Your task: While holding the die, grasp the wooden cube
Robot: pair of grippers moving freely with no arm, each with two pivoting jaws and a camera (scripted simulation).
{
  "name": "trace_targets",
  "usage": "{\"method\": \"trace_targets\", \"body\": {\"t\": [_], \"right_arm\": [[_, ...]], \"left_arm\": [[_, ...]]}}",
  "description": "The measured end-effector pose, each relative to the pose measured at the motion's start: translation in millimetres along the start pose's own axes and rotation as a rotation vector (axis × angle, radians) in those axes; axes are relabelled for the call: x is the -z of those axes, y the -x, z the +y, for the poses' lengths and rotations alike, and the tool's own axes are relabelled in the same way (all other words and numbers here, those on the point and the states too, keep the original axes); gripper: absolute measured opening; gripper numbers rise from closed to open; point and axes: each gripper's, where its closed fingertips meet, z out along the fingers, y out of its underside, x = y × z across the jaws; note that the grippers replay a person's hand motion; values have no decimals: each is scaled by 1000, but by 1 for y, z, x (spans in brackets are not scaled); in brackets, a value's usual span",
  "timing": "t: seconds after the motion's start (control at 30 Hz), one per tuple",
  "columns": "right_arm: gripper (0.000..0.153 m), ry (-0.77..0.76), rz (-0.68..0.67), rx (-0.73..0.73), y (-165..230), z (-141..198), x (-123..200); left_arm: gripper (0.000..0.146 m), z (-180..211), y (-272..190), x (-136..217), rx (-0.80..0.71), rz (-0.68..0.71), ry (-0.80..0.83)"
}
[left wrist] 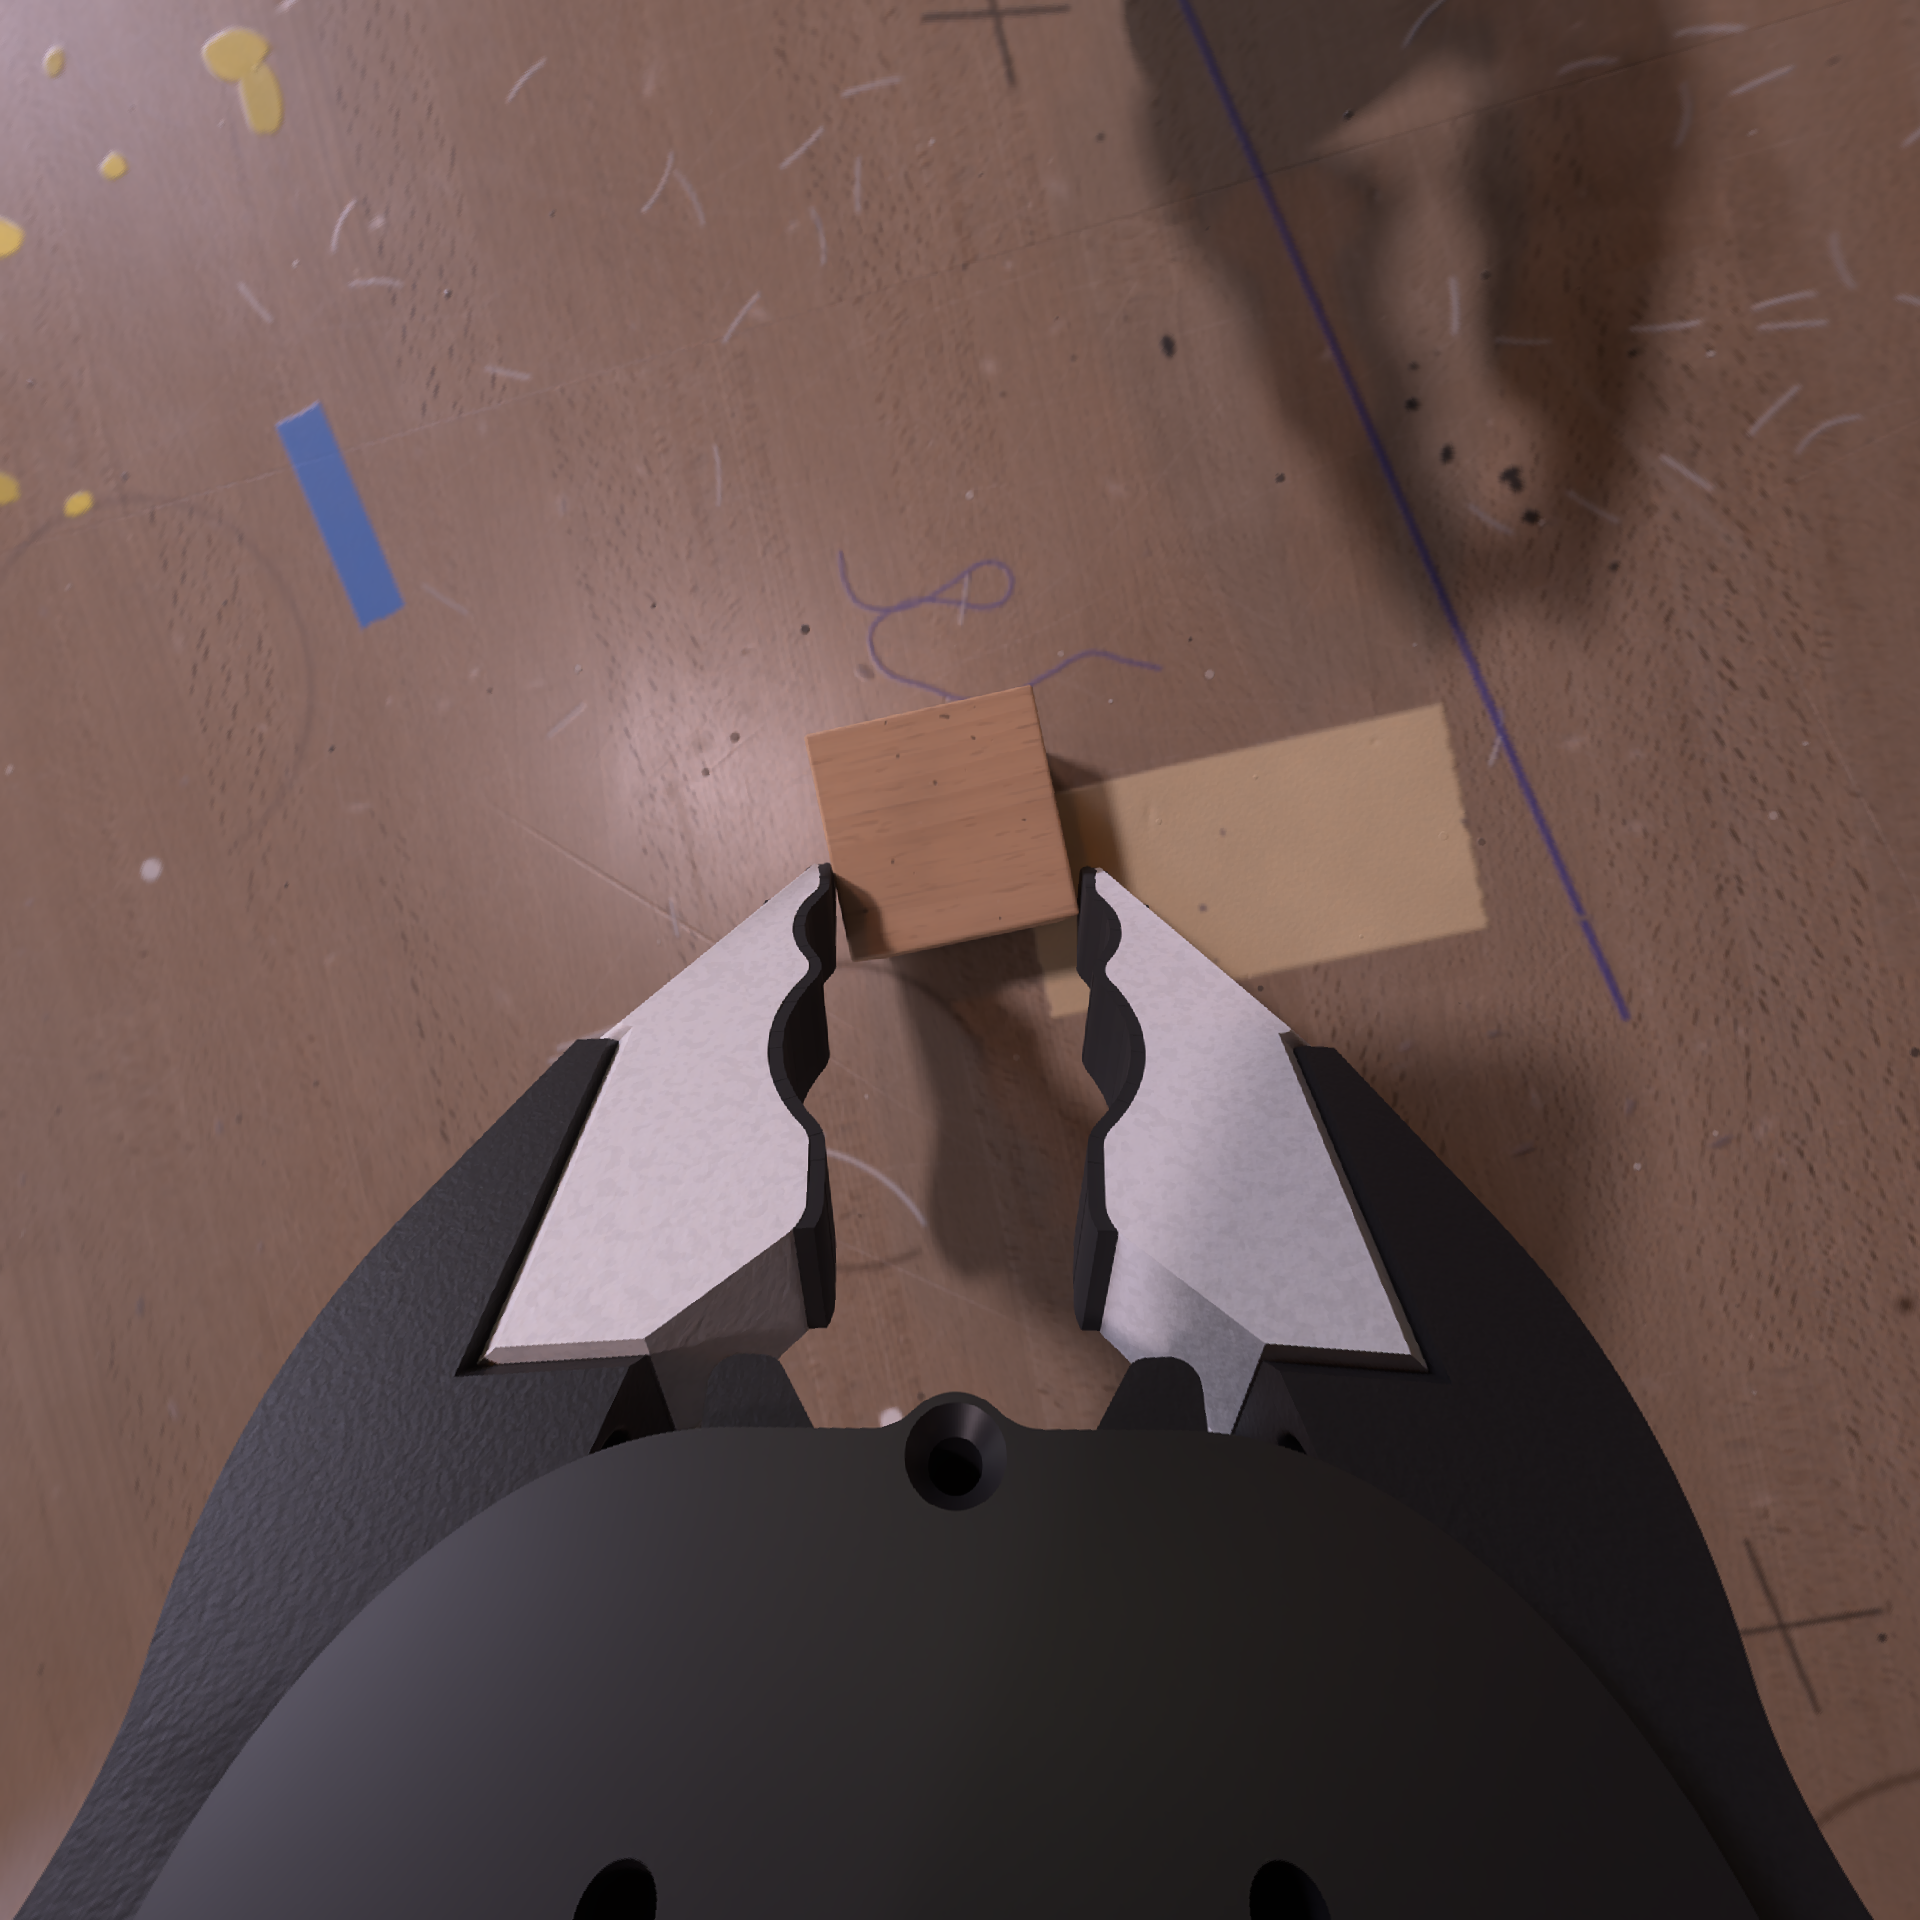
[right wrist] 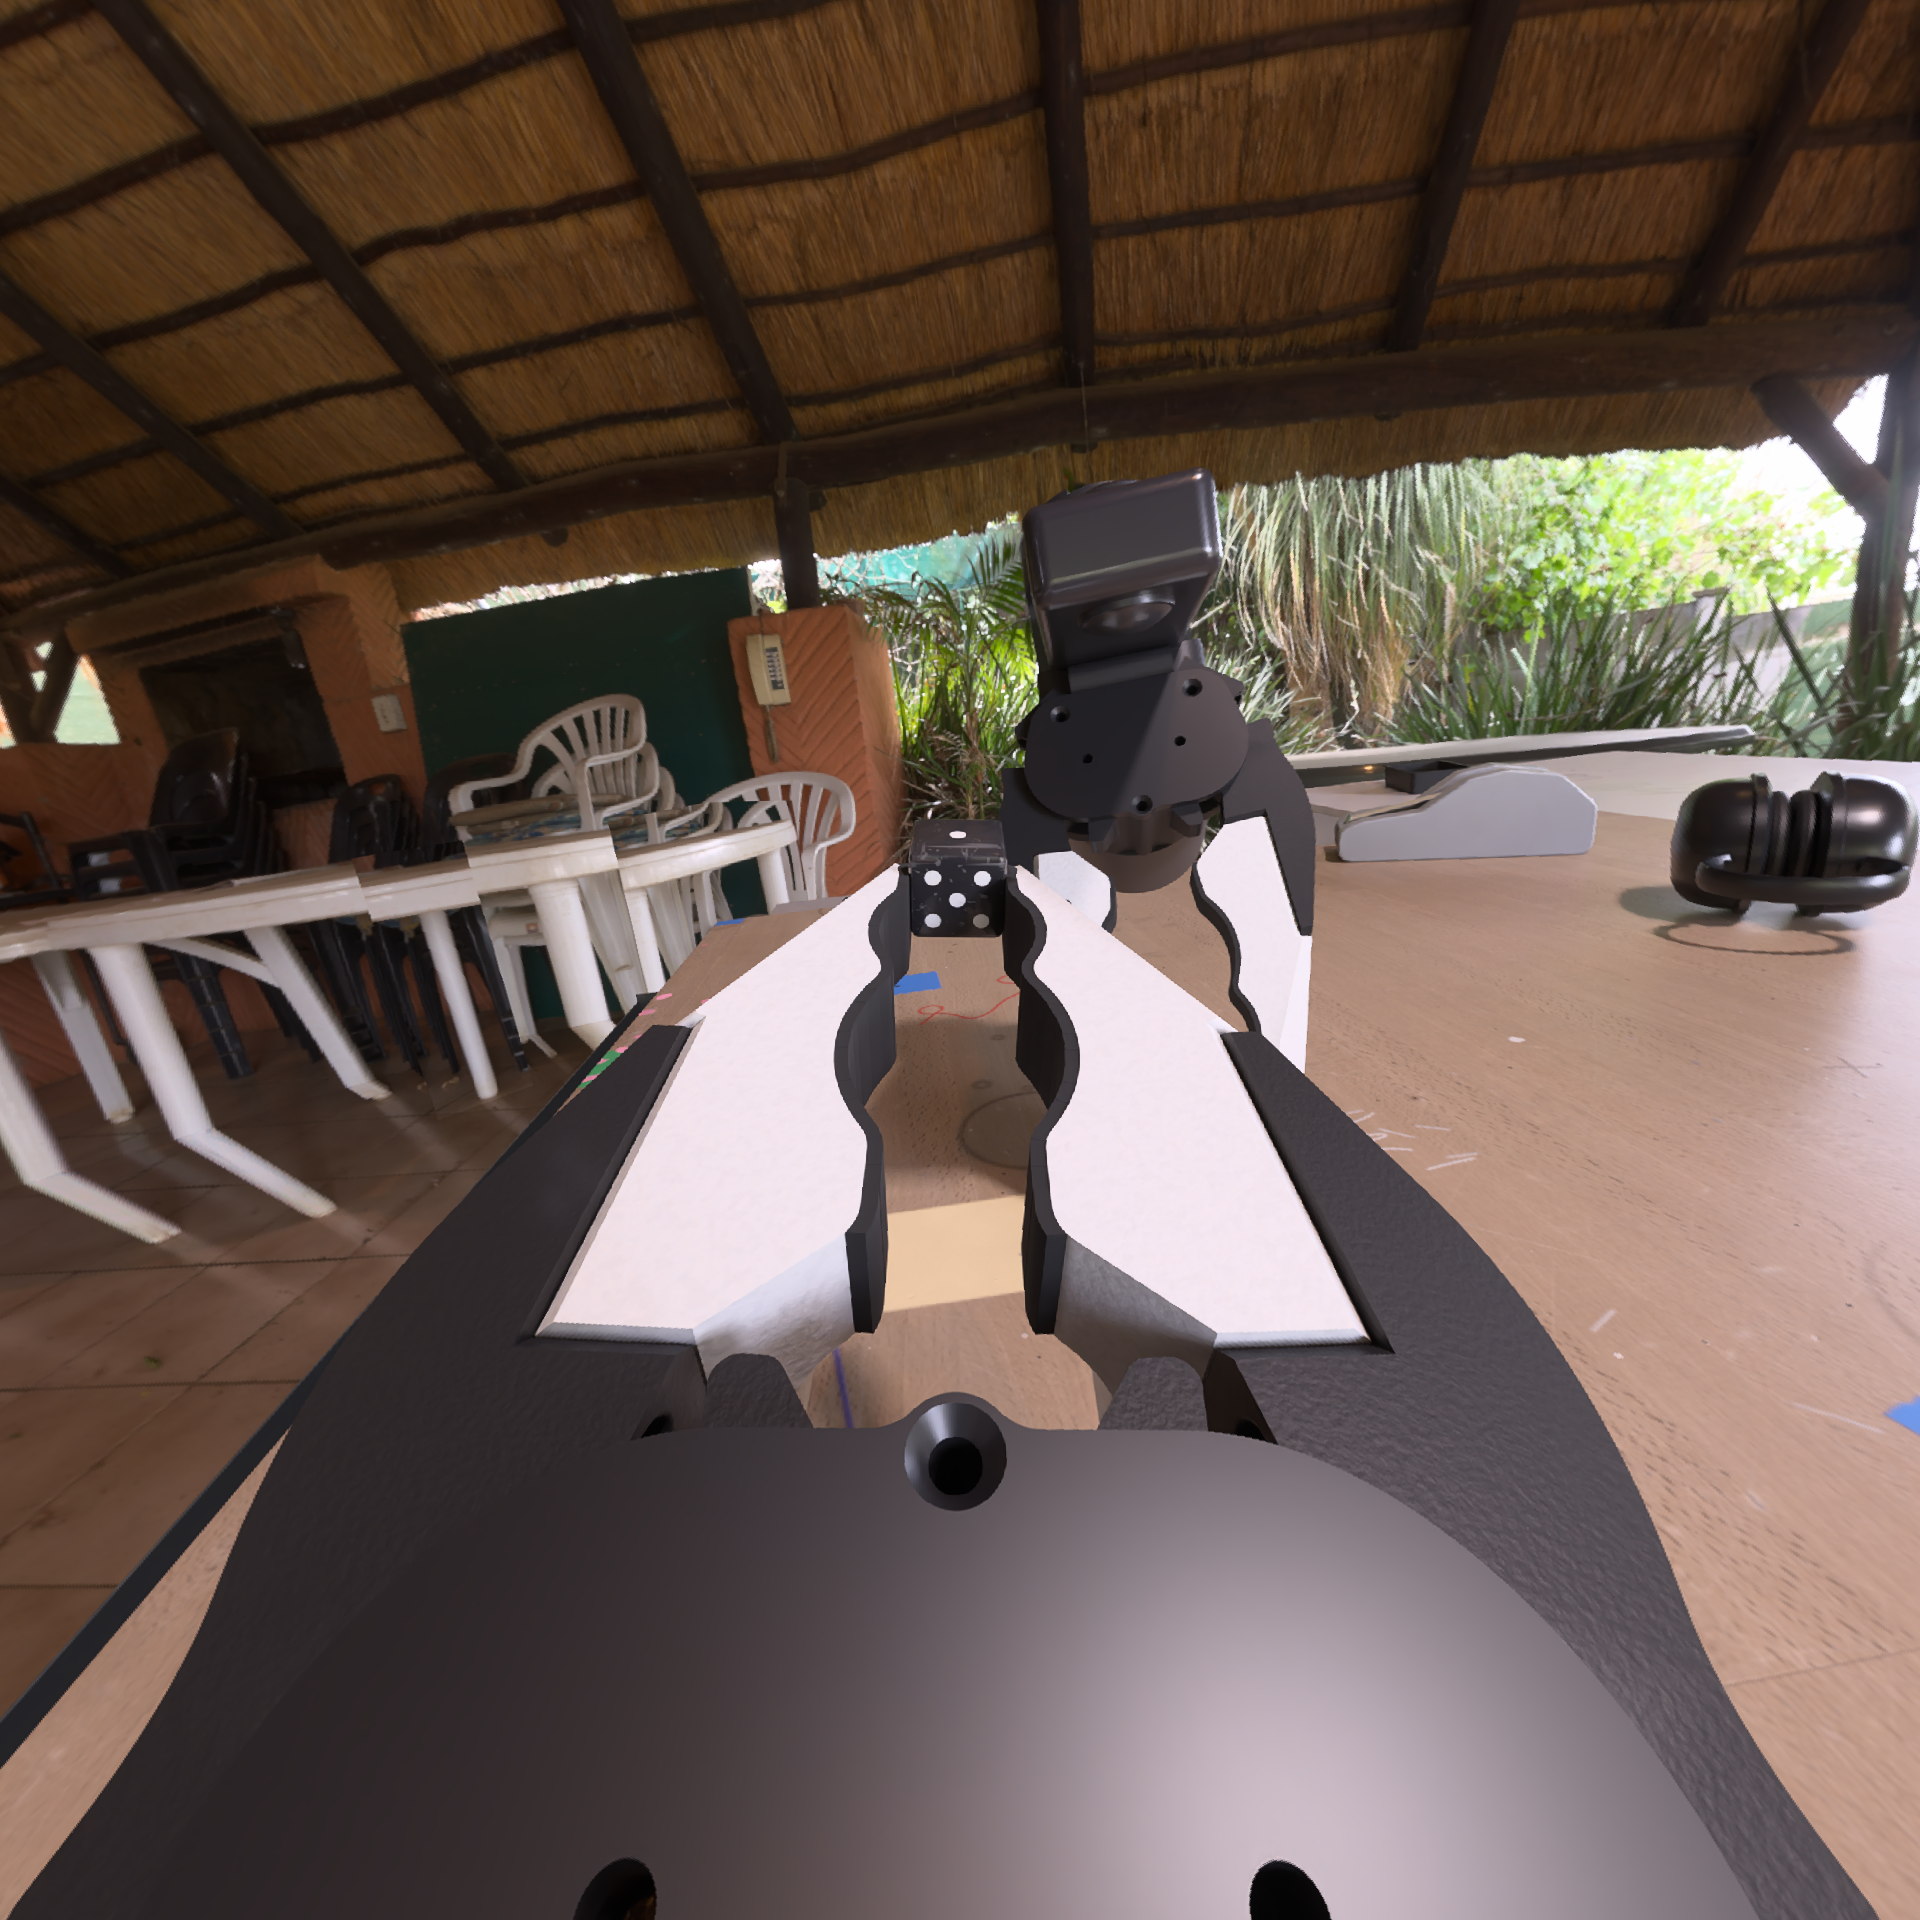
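The wooden cube (left wrist: 940, 821) sits on the brown table, in the left wrist view. My left gripper (left wrist: 958, 894) points down at it, and its two fingertips press the left and right sides of the cube's near part. My left gripper also shows farther off in the right wrist view (right wrist: 1184, 935), where the cube is hidden. My right gripper (right wrist: 956, 899) is shut on a black die with white pips (right wrist: 956, 894) and holds it at its fingertips above the table.
A tan tape patch (left wrist: 1278, 842) lies right of the cube and a blue tape strip (left wrist: 338, 514) lies to the far left. Black ear muffs (right wrist: 1797, 852) and a grey object (right wrist: 1475, 810) sit at the far right. The table's left edge (right wrist: 623, 1039) is close by.
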Motion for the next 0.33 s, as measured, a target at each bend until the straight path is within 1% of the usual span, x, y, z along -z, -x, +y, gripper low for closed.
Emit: {"method": "trace_targets", "body": {"t": [0.2, 0.33], "right_arm": [[16, 11, 15, -7, -3, 2, 1], [16, 17, 16, -4, -4, 3, 1]], "left_arm": [[47, -5, 1, -3, 17, 73, -43], [47, -7, -3, -4, -39, 105, -51]]}}
